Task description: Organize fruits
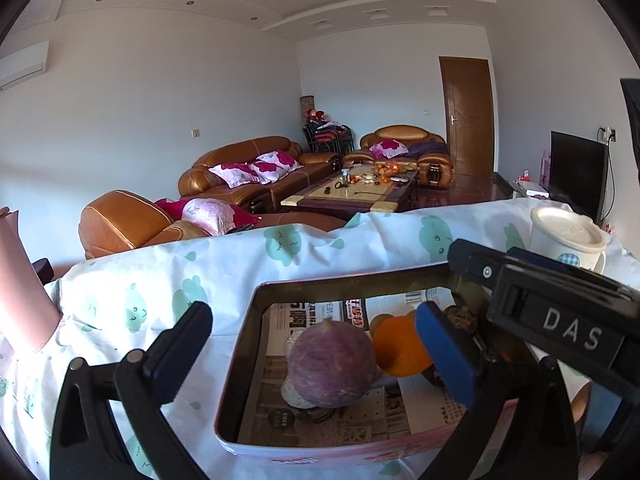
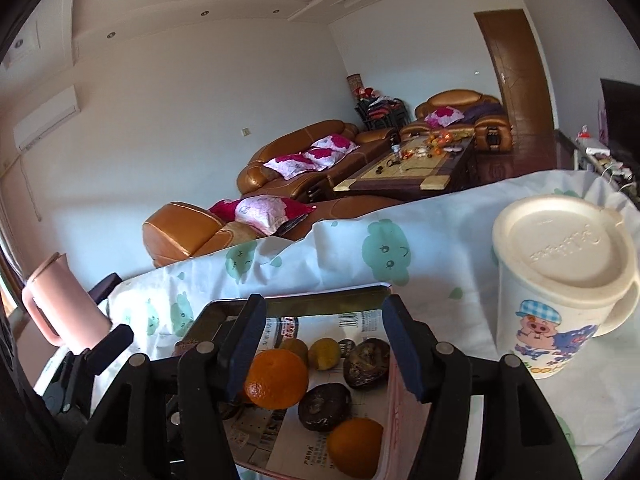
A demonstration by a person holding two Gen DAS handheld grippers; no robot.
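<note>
A pink tin box [image 1: 240, 360] lined with newspaper sits on the clothed table; it also shows in the right wrist view [image 2: 394, 392]. In it lie a purple round fruit [image 1: 332, 364], an orange [image 1: 398, 346] [image 2: 276, 378], a second orange [image 2: 354, 446], two dark wrinkled fruits [image 2: 325, 406] [image 2: 366, 364] and small yellow-green fruits [image 2: 325, 354]. My left gripper [image 1: 316, 344] is open and empty, its fingers astride the box's left wall above the purple fruit. My right gripper [image 2: 324, 350] is open and empty over the box, the orange beside its left pad [image 2: 244, 356]. It shows in the left wrist view [image 1: 560, 320].
A white lidded mug [image 2: 560, 292] with a pig print stands right of the box; it also shows in the left wrist view [image 1: 564, 238]. A pink jug [image 2: 60, 304] [image 1: 20, 292] stands at the left. The table's far edge [image 1: 280, 232] drops toward sofas.
</note>
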